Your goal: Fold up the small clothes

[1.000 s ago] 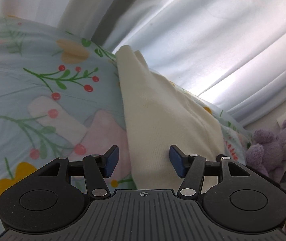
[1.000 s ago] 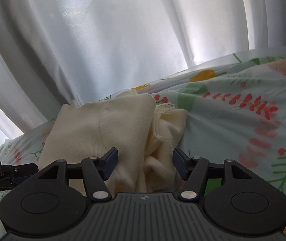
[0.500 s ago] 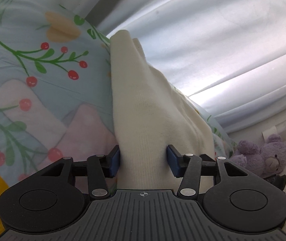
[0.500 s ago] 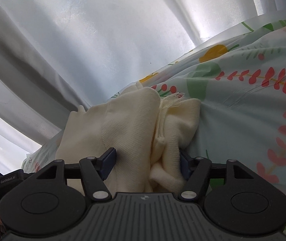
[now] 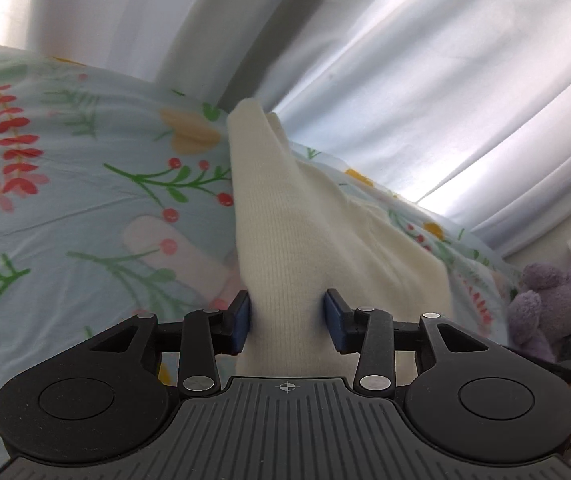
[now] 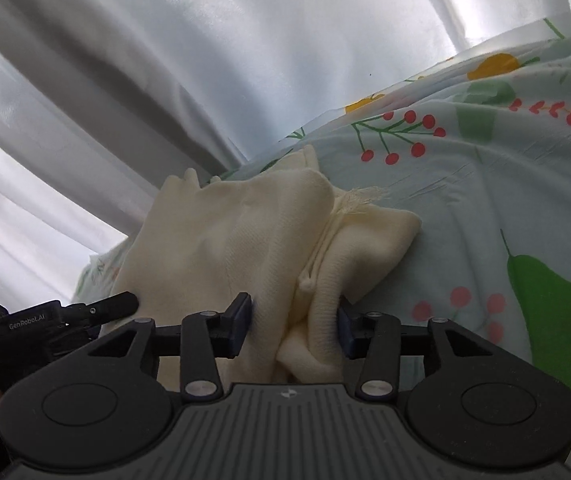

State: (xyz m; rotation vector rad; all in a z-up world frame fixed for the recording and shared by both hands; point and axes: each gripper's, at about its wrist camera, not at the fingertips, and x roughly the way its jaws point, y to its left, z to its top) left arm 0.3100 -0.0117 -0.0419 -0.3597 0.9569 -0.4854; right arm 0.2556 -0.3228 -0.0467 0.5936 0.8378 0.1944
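Observation:
A cream knitted garment (image 5: 285, 220) lies on a floral bedsheet (image 5: 65, 200), stretched from the far edge towards me. My left gripper (image 5: 287, 320) has one end of it between its blue pads. The jaws are closing and both pads press on the knit, which narrows there. In the right wrist view the garment (image 6: 237, 240) is bunched, with a frayed seam showing. My right gripper (image 6: 295, 320) is closing on this thick folded bundle. Its left pad touches the cloth and its right pad is partly buried in it.
White curtains (image 5: 405, 80) hang right behind the bed's far edge, also filling the right wrist view (image 6: 165, 60). Purple plush toys (image 5: 545, 300) sit beyond the bed at the right. The black body of the left hand's tool (image 6: 25, 324) shows at the lower left.
Both pairs of jaws have narrowed from standing apart from the garment to pressing on it. The left end of the garment now rises taut off the sheet.

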